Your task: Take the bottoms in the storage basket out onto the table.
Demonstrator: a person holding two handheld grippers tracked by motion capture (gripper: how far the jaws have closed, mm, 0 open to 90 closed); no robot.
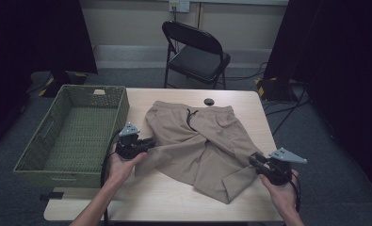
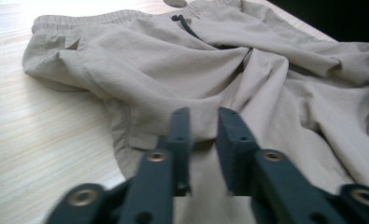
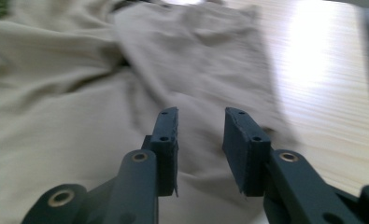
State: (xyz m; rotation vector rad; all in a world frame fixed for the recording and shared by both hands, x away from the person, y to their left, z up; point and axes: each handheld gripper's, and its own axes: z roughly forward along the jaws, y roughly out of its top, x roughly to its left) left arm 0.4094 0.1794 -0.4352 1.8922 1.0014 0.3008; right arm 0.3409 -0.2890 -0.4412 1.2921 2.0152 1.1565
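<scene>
Wooden table (image 1: pixel 174 197) bears trousers (image 1: pixel 198 141), basket (image 1: pixel 33 160); chair (image 1: pixel 195 52) behind

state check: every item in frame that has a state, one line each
trousers: spread on the table, rumpled, legs crossed, not held
left gripper: open, jaws apart over a trouser leg's edge
right gripper: open, nothing clamped, cloth below
green basket: empty, at the table's left end
folding chair: unfolded, vacant, behind the table
table: bare wood around the trousers
</scene>
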